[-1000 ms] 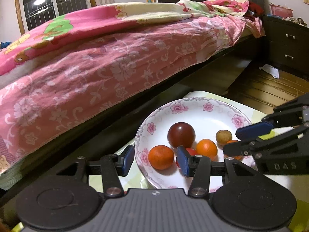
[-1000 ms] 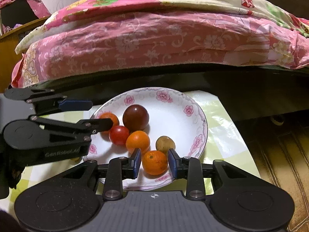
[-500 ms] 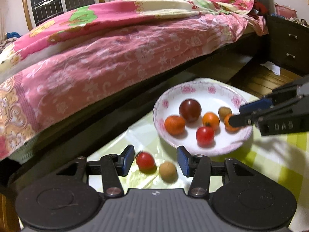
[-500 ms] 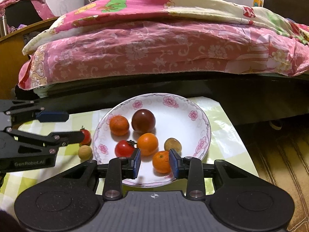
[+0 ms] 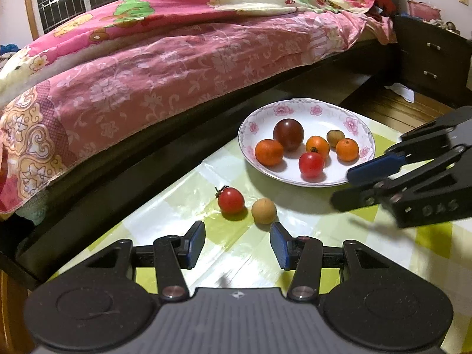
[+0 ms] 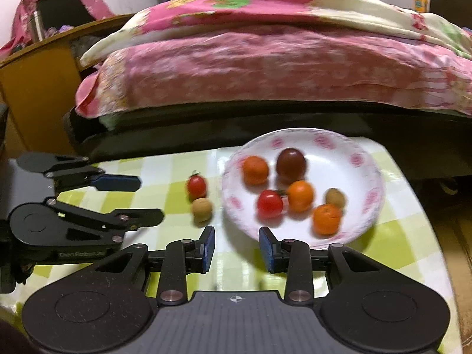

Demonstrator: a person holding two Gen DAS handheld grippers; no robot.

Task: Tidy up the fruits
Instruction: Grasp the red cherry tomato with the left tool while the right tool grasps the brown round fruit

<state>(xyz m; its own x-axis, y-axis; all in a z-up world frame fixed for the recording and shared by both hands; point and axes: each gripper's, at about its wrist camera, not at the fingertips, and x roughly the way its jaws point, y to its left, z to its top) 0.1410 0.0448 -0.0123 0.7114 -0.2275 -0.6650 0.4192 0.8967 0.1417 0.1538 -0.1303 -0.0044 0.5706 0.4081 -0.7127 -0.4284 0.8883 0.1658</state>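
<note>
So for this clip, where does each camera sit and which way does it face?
Left wrist: on the left gripper, angled down at two loose fruits on the table, plate beyond; own open fingers show, right gripper at right.
Right wrist: on the right gripper, facing the plate's near rim; own open fingers show, left gripper at left.
Shared: plate, fruits, bed.

Home bedroom, bed (image 5: pixel 183 59) under pink floral quilt, dark dresser (image 5: pixel 433 59)
</note>
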